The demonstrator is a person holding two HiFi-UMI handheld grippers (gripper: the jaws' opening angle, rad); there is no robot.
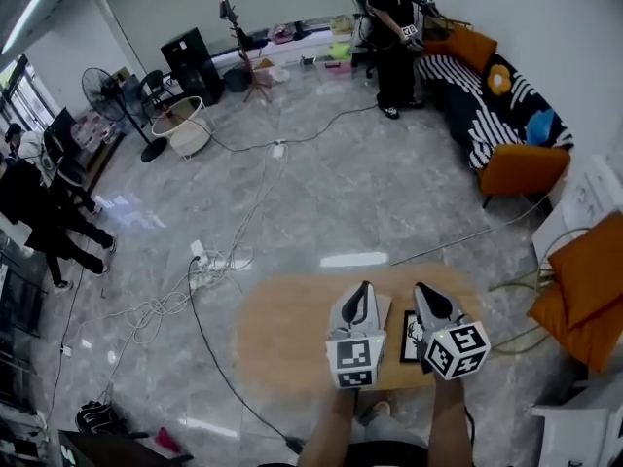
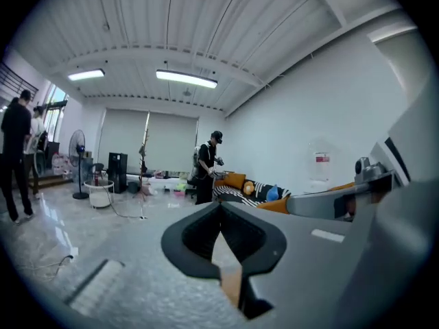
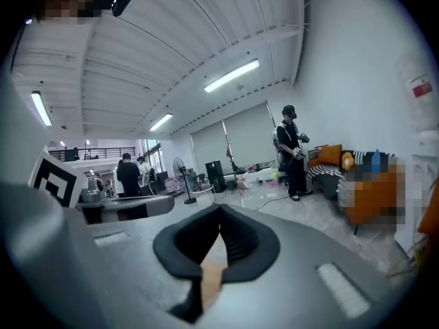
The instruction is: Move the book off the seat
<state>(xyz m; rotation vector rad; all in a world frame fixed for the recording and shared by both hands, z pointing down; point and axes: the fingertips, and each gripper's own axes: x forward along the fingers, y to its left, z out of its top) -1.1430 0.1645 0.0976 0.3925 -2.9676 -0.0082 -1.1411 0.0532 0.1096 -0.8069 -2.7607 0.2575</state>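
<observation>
**A:** While you hold both grippers low in front of you, how do your jaws stand?

**B:** On your left gripper (image 1: 363, 290) the jaws are pressed together with nothing between them. Your right gripper (image 1: 421, 290) is the same: its jaws are closed and pinch nothing. Both grippers point away from you, side by side and close together.

**A:** Where is the book?

**B:** The book (image 1: 410, 344) lies flat on the round wooden surface (image 1: 282, 329), just under your right gripper. That gripper covers part of its dark cover. You cannot tell from the head view whether the gripper touches it. A pale flat thing (image 1: 383, 309) shows beside the book, under your left gripper. What it is cannot be made out.

**A:** And further out?

**B:** Cables (image 1: 224, 261) trail across the grey floor beyond the surface. An orange cushion (image 1: 584, 280) sits off to your right. Far across the room a person (image 1: 392, 27) stands beside a striped sofa (image 1: 487, 115). A standing fan (image 1: 109, 95) is at the far left.
</observation>
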